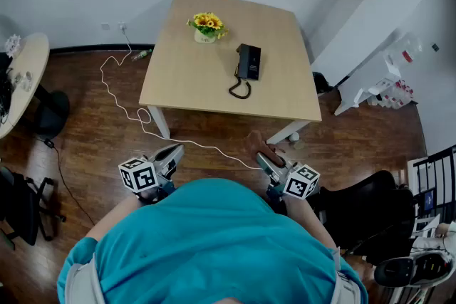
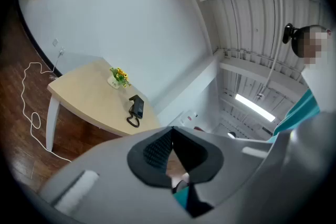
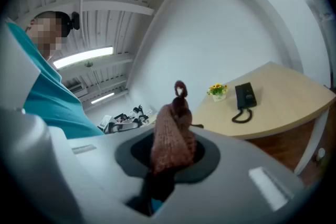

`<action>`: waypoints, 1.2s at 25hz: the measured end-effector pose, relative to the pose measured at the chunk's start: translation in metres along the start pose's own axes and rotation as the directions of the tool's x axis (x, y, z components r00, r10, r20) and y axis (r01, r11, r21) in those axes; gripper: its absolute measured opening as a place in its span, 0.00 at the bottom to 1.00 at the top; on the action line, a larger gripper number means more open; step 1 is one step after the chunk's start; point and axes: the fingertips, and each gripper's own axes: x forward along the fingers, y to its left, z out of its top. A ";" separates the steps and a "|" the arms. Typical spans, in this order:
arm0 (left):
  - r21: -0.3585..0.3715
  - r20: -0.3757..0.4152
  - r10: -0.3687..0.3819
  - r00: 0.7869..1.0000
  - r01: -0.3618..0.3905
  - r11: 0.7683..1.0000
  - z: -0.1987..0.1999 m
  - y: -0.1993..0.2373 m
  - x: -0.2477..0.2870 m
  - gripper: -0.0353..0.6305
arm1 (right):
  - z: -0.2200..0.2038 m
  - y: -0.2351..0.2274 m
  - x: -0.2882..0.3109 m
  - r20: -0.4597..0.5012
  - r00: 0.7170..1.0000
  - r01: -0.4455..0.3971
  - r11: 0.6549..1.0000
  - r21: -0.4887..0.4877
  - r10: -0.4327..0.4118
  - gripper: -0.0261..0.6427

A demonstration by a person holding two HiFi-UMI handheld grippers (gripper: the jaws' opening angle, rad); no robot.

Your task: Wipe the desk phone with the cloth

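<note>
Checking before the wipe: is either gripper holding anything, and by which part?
Right gripper holds the cloth by its bunched lower end; left gripper is shut, empty.

The cloth [image 3: 170, 134] looks a coarse, knitted maroon weave. The worktop [image 1: 192, 75] is smooth pale wood; the desk phone [image 1: 249, 61] matt black plastic.

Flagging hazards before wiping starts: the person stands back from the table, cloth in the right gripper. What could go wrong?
The white cable loops across the floor before the table: a possible trip. Wiping may shove the desk phone or snag its coiled cord. The flower pot close by could get knocked.
</note>
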 end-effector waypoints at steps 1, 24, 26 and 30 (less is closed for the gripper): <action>-0.001 0.000 0.000 1.000 0.000 1.000 0.002 0.003 -0.001 0.06 | 0.000 0.000 0.003 0.002 1.000 0.001 1.000 0.000 -0.001 0.13; 0.080 -0.016 0.204 0.979 -0.202 0.976 0.066 0.045 0.227 0.13 | 0.115 -0.231 0.009 0.032 0.982 -0.188 0.982 0.003 0.188 0.13; 0.095 -0.055 0.229 0.972 -0.224 0.970 0.071 0.056 0.254 0.17 | 0.129 -0.256 0.015 0.025 0.980 -0.195 0.981 0.003 0.195 0.13; 0.117 -0.141 0.239 0.961 -0.223 0.968 0.083 0.085 0.292 0.27 | 0.135 -0.283 0.028 0.022 0.985 -0.172 0.985 0.030 0.171 0.13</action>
